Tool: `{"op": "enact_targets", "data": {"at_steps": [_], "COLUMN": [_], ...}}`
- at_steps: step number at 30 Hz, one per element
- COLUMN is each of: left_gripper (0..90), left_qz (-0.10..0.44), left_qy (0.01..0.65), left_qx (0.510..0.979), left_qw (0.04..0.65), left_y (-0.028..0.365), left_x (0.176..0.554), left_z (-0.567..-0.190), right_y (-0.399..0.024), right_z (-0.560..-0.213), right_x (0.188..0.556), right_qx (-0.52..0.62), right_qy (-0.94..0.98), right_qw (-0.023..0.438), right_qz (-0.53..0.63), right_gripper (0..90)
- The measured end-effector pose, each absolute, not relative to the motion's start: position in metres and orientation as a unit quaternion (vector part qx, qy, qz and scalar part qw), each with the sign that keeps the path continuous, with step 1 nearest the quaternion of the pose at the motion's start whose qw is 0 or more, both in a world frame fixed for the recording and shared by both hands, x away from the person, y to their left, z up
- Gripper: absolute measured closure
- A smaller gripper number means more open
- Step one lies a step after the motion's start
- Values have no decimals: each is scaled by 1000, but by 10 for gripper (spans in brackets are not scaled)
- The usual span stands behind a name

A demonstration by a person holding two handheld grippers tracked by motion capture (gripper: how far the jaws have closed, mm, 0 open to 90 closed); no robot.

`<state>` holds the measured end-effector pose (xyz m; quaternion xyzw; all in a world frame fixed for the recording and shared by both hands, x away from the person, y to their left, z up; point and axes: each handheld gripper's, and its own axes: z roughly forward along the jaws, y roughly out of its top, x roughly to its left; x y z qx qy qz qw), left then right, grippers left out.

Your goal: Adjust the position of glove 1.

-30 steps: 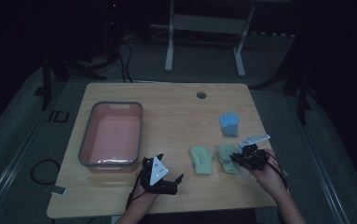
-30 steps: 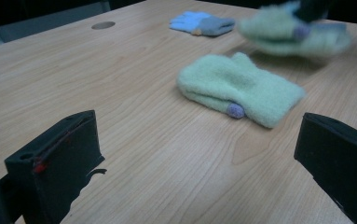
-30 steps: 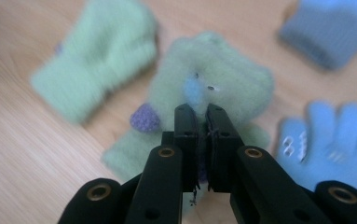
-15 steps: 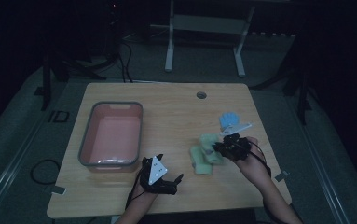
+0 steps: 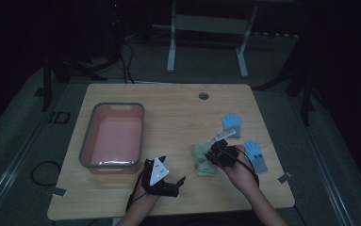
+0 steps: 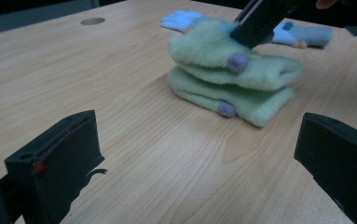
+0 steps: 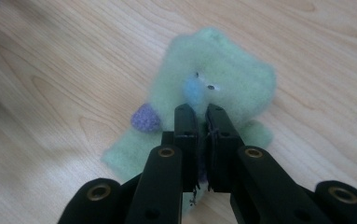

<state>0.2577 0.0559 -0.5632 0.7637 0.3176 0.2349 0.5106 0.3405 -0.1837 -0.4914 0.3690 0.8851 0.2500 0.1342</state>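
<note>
On the table's (image 5: 168,122) right half, top green glove (image 7: 213,84) lies stacked on its twin, long axis left-right in left gripper view. Right gripper (image 7: 202,116) pinches its edge from above. Left gripper (image 6: 195,158) spread wide, near, apart.

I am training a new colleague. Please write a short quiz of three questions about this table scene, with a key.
1. True or false: the right gripper is shut on a green glove.
2. What lies under that glove? A) the second green glove B) a blue glove C) the pink tub
3. How do the jaws of the left gripper stand?

Key: 1 true; 2 A; 3 wide open, holding nothing.
</note>
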Motion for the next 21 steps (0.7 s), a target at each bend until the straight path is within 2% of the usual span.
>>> {"op": "enact_targets", "data": {"at_steps": [8,15,19,21], "left_gripper": [6,5,5,5], "left_qz": [238,209,192,168], "left_qy": [322,323,314,308], "left_qx": [760,776,808,816], "left_qw": [512,499,460,459], "left_y": [57,54,45,40], "left_x": [258,258,258,260], "left_z": [-563,-564,-564,-565], "right_y": [-181,-187,-192,-197], "right_z": [-505,-512,-505,-500], "right_x": [339,342,339,338], "right_qx": [369,373,364,362], "right_qy": [888,888,886,883], "right_qw": [126,111,105,99], "right_qz": [242,244,269,282], "right_gripper": [841,821,676,616]}}
